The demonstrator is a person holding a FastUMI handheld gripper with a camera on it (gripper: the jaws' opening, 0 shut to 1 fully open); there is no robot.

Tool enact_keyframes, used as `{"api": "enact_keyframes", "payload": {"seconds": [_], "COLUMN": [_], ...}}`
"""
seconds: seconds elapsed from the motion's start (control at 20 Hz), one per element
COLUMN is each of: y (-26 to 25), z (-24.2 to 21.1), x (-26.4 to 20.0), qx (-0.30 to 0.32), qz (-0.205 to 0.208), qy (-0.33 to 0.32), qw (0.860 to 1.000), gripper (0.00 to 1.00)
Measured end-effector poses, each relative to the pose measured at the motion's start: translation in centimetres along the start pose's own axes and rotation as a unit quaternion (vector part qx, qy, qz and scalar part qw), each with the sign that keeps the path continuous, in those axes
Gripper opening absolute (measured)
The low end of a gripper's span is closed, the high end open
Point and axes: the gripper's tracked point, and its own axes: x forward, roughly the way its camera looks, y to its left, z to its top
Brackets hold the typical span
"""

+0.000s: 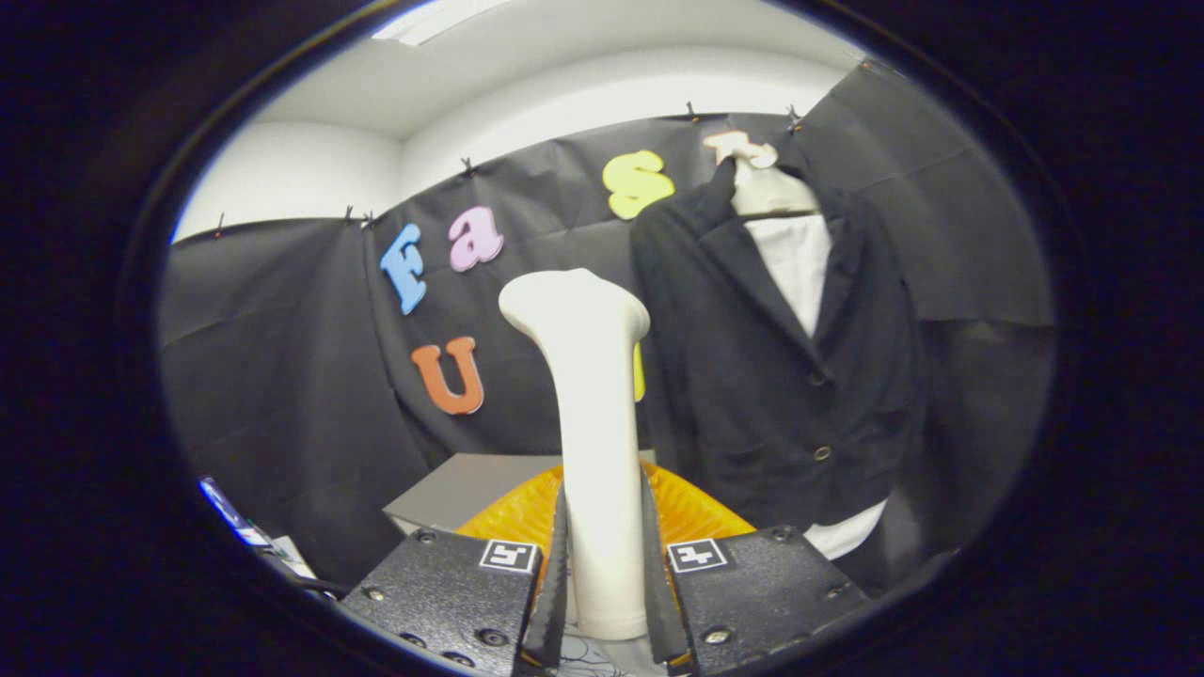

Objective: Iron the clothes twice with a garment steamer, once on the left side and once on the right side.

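- Steamer [593,442]: a pale, upright wand standing between the two fingers, its handle rising from between them and widening to a rounded head at the top, which leans a little to the left.
- Gripper [605,564]: both fingers press on the lower part of the steamer's handle, one on each side, clamped around it.
- Jacket [771,367]: dark, buttoned, on a pale hanger [767,183] against the booth's black wall, beyond the fingers and just to the right of the steamer's head. A white shirt [798,263] shows at its open collar and again below its hem.
- The steamer's head is apart from the jacket; a strip of wall shows between them.
- Orange ribbed thing [691,512]: low behind the steamer's handle, just beyond the fingers; what it is I cannot tell.
- Grey box [470,484]: behind the orange thing, to the left.
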Motion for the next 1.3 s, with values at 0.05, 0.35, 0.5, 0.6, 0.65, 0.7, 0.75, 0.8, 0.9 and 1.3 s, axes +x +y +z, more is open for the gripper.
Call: {"api": "enact_keyframes", "payload": {"seconds": [0.05,0.35,0.5,0.6,0.65,0.7,0.75,0.8,0.9,1.3], "y": [-1.8,-8.2,-9.1,-9.4,-9.5,-9.3,-9.2,-9.0,-9.2,-9.5], "z": [1.5,7.4,8.6,8.9,8.8,8.6,8.4,8.3,7.7,5.4], "x": [-0.6,-0.4,1.5,3.1,3.9,4.7,5.4,6.1,7.2,11.1], "qx": [-0.003,-0.033,-0.034,-0.037,-0.042,-0.047,-0.05,-0.054,-0.066,-0.081], "qz": [-0.016,-0.079,-0.097,-0.102,-0.105,-0.109,-0.112,-0.114,-0.122,-0.142], "qy": [-0.014,-0.077,-0.094,-0.091,-0.09,-0.088,-0.09,-0.088,-0.081,-0.043], "qw": [1.0,0.993,0.99,0.99,0.99,0.989,0.988,0.988,0.987,0.986], "gripper": [0.37,0.37,0.37,0.37,0.37,0.37,0.37,0.37,0.37,0.37]}}
